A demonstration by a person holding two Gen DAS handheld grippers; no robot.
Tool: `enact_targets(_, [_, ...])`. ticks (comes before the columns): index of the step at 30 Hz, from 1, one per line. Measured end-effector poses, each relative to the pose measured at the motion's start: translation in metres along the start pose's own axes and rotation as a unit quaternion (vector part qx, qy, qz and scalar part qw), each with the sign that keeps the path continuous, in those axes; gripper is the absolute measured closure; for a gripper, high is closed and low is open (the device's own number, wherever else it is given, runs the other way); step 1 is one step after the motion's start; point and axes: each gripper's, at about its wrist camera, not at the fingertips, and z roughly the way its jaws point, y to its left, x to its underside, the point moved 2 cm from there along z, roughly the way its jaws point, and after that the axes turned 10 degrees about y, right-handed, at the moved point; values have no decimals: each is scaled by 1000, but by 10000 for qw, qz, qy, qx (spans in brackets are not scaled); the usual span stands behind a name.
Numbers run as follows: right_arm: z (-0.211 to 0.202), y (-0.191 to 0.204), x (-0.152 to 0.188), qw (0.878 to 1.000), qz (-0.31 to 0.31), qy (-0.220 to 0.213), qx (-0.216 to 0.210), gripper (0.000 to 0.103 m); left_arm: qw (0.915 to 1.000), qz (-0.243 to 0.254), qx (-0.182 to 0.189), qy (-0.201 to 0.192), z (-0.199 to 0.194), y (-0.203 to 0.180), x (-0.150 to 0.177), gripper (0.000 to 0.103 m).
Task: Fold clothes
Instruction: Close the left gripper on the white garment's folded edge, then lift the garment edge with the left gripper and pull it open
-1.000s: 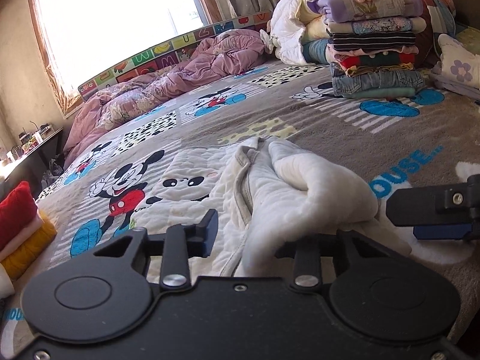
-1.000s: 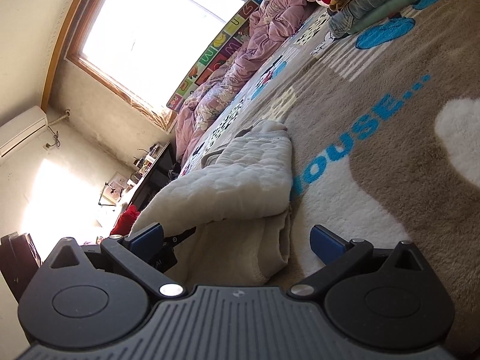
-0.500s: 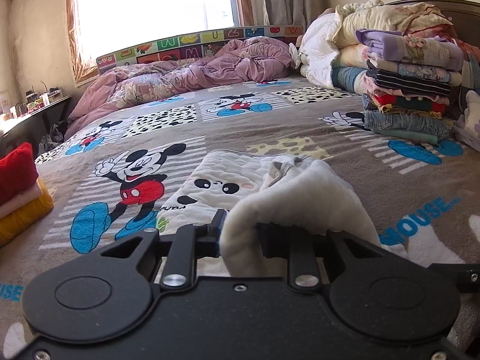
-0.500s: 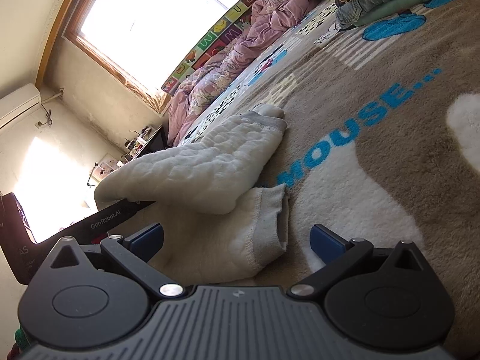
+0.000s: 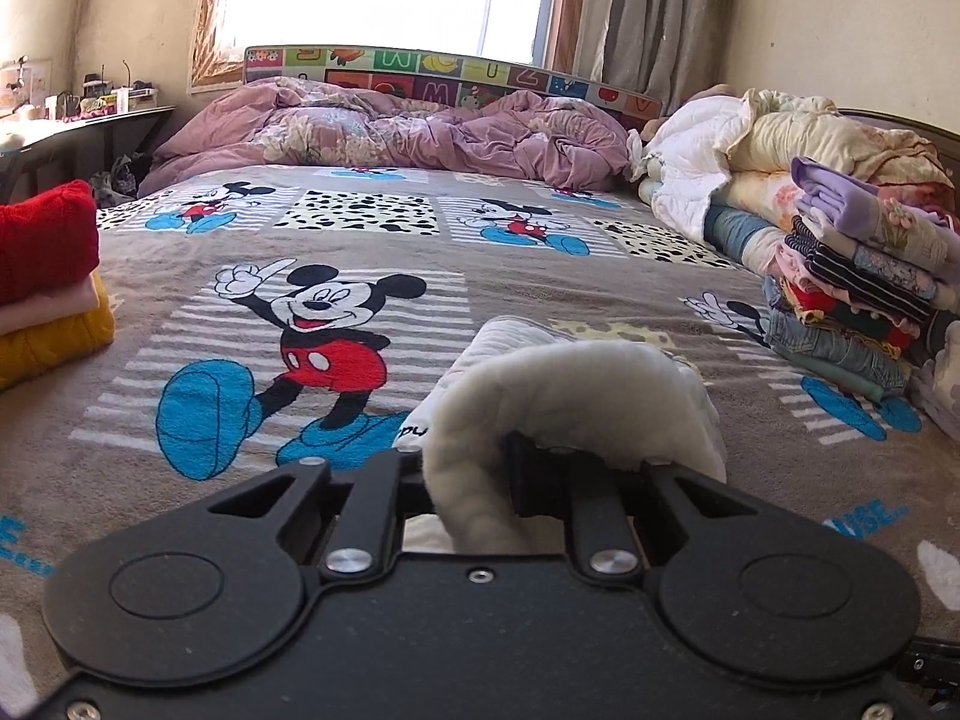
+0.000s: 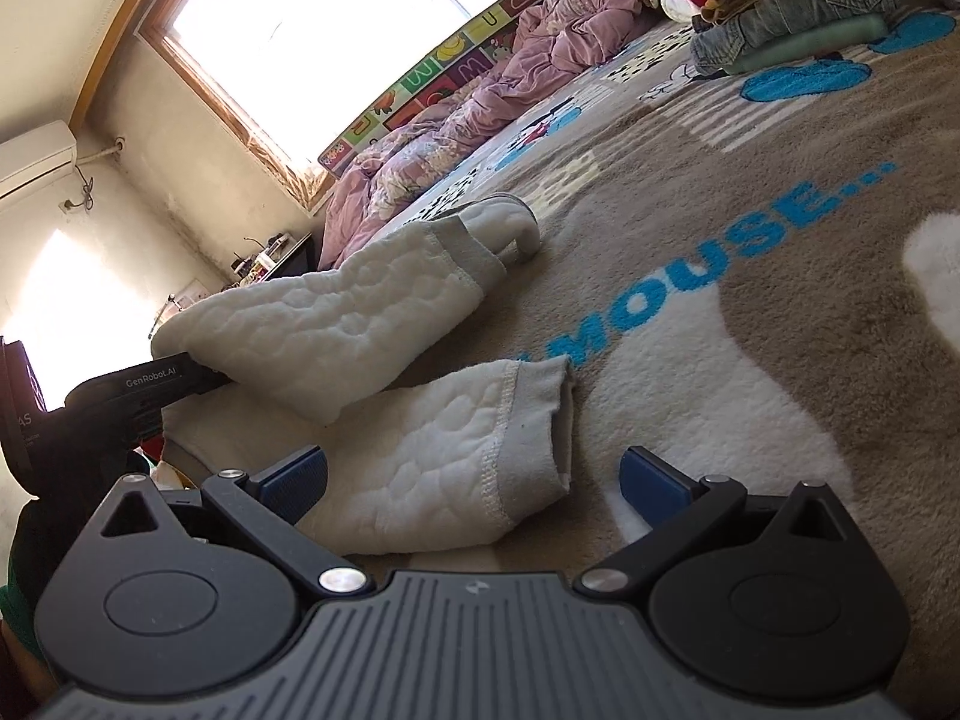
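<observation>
Bed blanket [image 6: 780, 312] supports a white quilted garment [image 6: 420, 480]. Left gripper [image 5: 468, 468] clamps one lifted sleeve; right gripper [image 6: 474, 474], wide open and empty, straddles the near sleeve, cuff pointing far-right.

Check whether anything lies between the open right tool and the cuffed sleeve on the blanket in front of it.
Nothing visible does. The right tool is open, its blue pads either side of the lower sleeve, which lies flat on the blanket. The left tool holds the other sleeve raised above, not in between.
</observation>
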Motion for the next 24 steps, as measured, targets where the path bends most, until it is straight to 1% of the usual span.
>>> enact_targets(6, [2,6,3,9996,-219,-20,163,0,9990,-401,171,-31,-1,31,-7,88])
enact_targets(11, [3,11,4,9991,-301,-17,299,0,9965,-798,258,-24,0,59,-6,88])
enact_targets(19, [9,20,-1,9982,-250,84,533,0,9915,-1287,206,-9,-2,94,1,88])
enact_targets(24, [14,27,-6,9983,-235,175,494,0,9883,-1522,108,-51,-6,117,4,88])
